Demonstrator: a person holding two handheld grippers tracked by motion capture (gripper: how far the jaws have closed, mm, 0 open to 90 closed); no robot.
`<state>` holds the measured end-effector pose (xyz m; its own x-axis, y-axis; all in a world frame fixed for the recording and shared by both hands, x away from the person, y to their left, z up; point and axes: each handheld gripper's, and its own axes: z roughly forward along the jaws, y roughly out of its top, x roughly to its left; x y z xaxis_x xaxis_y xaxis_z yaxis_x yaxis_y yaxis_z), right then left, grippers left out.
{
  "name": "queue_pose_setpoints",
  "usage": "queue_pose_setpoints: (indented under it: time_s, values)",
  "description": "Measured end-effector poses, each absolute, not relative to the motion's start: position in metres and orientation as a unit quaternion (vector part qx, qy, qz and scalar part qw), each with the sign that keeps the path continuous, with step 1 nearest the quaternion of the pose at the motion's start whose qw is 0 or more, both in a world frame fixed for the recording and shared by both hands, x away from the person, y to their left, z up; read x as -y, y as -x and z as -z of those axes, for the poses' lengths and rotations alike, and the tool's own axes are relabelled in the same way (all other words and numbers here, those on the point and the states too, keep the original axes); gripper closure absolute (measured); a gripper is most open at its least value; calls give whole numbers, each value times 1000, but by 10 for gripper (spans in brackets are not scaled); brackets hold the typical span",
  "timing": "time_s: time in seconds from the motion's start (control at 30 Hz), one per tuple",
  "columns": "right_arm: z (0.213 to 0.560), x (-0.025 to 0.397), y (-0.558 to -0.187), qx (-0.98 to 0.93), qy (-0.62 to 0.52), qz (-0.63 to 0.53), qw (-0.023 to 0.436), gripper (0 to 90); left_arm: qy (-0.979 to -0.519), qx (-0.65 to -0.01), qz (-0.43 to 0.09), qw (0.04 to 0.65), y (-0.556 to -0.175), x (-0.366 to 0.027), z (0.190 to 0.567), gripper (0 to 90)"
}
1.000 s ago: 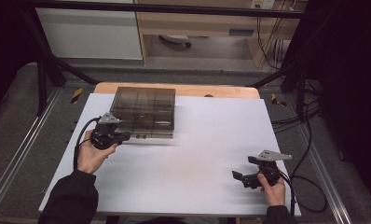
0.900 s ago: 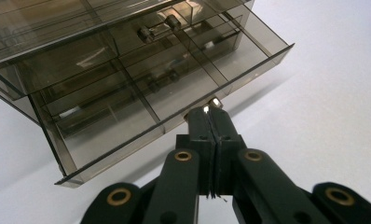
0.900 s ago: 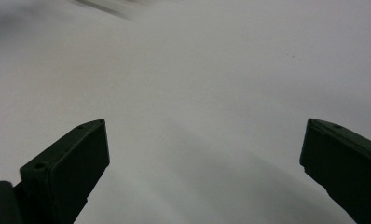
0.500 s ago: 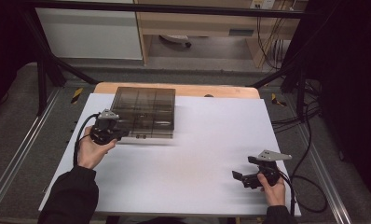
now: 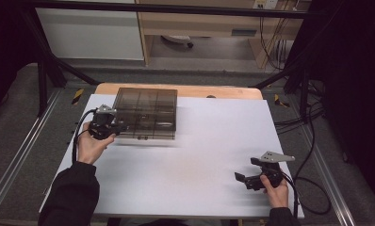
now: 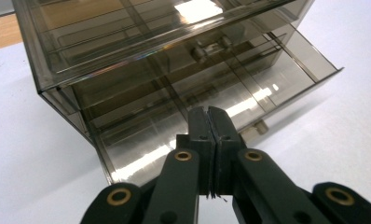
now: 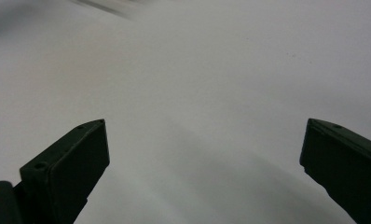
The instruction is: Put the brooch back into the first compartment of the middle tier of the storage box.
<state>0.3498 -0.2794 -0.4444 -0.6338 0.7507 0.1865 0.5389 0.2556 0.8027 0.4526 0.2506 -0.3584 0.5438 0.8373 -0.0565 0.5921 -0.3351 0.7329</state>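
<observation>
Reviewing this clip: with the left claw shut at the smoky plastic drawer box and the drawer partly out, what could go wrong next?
1. The left claw is shut against the front of the open drawer; a skewed push could jam it.
2. The drawer box sits unbraced on the white table, with the right claw open and far off, so it may slide.

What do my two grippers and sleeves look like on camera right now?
Both the left gripper and the right gripper are black with two flat jaws; brass-coloured pivot rings show in the left gripper view. A grey three-cornered plate tops the right one. Black cables trail off. Sleeves are dark.
</observation>
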Motion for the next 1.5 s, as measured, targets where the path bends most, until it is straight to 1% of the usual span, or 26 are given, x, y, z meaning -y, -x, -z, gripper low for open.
queue_pose_setpoints:
  time_s: [0.77, 1.07, 1.5]
  values:
    - [444, 280, -350, -784, -411, -451, 119, 17, -796, -463, -175, 347, -474, -253, 380, 883]
    - [444, 280, -350, -784, -411, -451, 119, 17, -803, -464, -174, 331, -478, -249, 388, 882]
    - [444, 280, -350, -784, -410, -451, 118, 17, -797, -472, -174, 334, -478, -252, 396, 873]
